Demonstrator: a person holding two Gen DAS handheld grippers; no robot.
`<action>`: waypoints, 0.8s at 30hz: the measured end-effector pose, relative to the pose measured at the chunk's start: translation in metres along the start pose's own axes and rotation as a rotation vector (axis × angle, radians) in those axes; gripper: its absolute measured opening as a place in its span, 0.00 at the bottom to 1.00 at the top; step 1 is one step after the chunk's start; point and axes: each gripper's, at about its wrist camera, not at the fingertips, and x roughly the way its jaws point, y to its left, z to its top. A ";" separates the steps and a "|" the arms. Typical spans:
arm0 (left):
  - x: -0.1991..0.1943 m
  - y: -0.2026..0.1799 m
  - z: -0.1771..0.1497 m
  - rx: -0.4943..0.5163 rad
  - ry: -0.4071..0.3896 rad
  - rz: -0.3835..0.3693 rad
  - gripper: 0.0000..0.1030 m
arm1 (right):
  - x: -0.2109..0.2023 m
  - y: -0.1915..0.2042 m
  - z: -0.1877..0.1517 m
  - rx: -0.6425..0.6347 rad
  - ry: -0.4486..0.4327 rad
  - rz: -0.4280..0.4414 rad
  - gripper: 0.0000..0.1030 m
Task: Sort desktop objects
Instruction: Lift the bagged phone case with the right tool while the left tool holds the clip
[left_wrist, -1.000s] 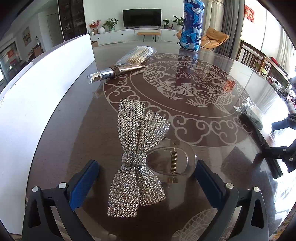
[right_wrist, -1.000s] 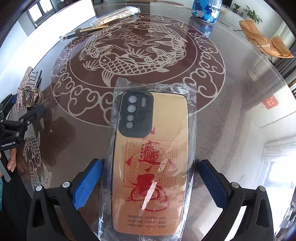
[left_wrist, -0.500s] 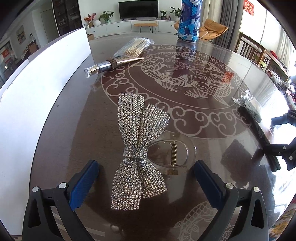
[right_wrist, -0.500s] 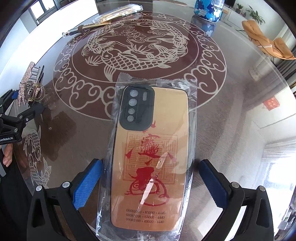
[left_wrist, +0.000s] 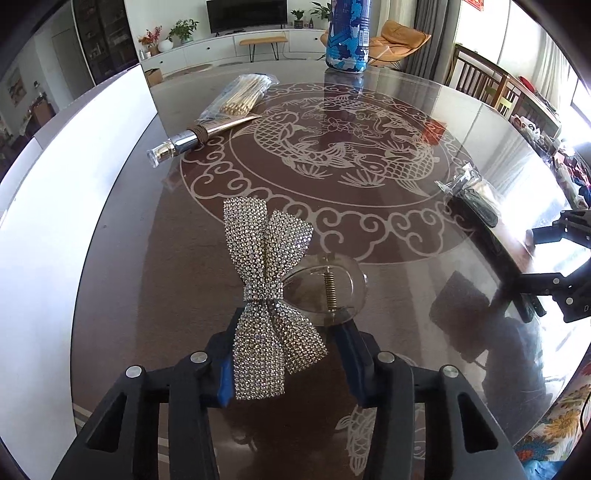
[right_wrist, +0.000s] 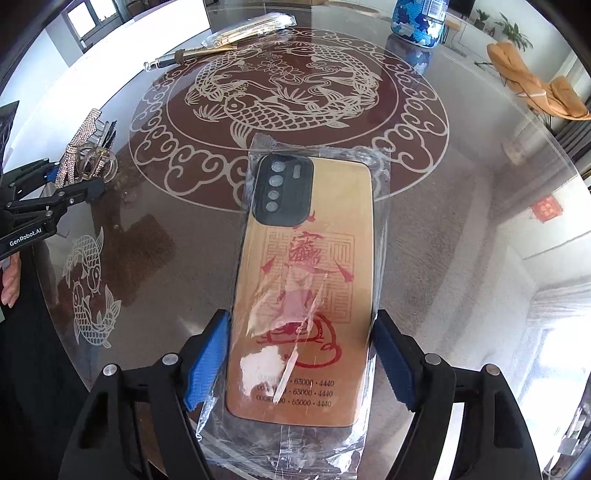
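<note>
A rhinestone bow hair clip (left_wrist: 269, 295) with a clear claw lies on the glass table. My left gripper (left_wrist: 288, 365) is shut on the rhinestone bow hair clip, its blue pads against both sides of the bow's near end. A gold phone case (right_wrist: 306, 280) in a clear plastic sleeve lies on the table. My right gripper (right_wrist: 301, 358) is shut on the phone case, its pads pressing the long edges. The left gripper (right_wrist: 70, 188) with the bow also shows at the left of the right wrist view.
A silver and gold tube (left_wrist: 195, 138) and a bag of bamboo sticks (left_wrist: 240, 96) lie at the far left. A blue patterned can (left_wrist: 347, 35) stands at the far edge. A white board (left_wrist: 48, 206) borders the table (left_wrist: 369, 206) on the left.
Both grippers were wide open and have closed: the left onto the bow clip, the right onto the phone case's sides. Both objects remain on the table.
</note>
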 end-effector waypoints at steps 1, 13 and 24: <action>-0.004 -0.001 -0.003 0.000 -0.005 0.000 0.45 | -0.001 0.000 -0.003 -0.002 -0.004 -0.001 0.74; -0.029 -0.020 -0.008 0.070 -0.047 0.071 0.26 | -0.015 -0.010 -0.015 0.031 -0.054 0.037 0.74; -0.015 -0.009 -0.020 0.015 0.041 -0.008 0.40 | -0.004 -0.007 -0.017 0.028 -0.031 0.033 0.74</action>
